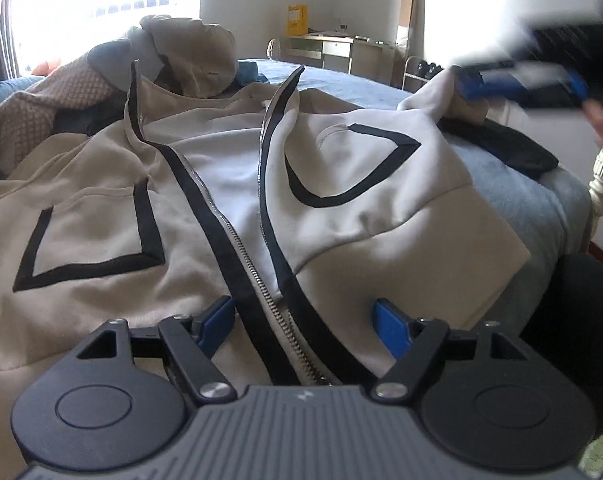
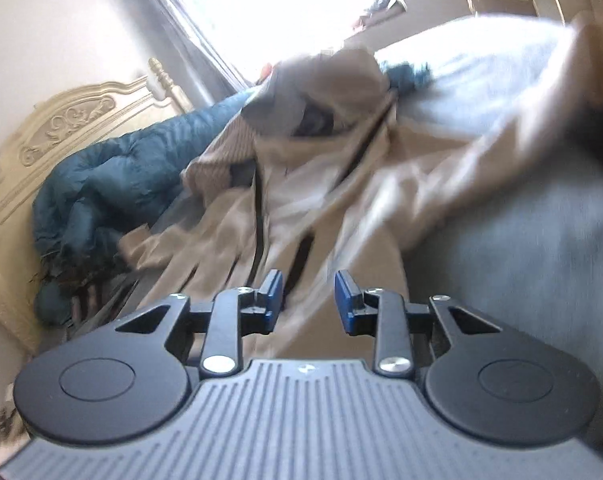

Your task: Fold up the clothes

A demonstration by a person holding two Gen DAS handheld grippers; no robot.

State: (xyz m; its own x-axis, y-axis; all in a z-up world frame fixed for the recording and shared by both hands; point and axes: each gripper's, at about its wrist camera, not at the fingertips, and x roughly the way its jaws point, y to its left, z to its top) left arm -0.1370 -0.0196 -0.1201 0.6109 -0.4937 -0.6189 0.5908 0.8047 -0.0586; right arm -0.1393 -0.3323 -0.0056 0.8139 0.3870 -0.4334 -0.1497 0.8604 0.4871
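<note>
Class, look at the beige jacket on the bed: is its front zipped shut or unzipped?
Unzipped. In the left wrist view the beige jacket lies with its two black-edged zipper halves spread apart, showing the lighter lining between them.

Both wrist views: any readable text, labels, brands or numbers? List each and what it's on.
No readable text in either view.
Yellow box on the far desk: has markings, too small and washed out to read.
Left gripper body: small pale emblem, a mark and not letters.
Right gripper body: same emblem, no letters.
Beige zip jacket: black trim shapes only, no print.
</note>
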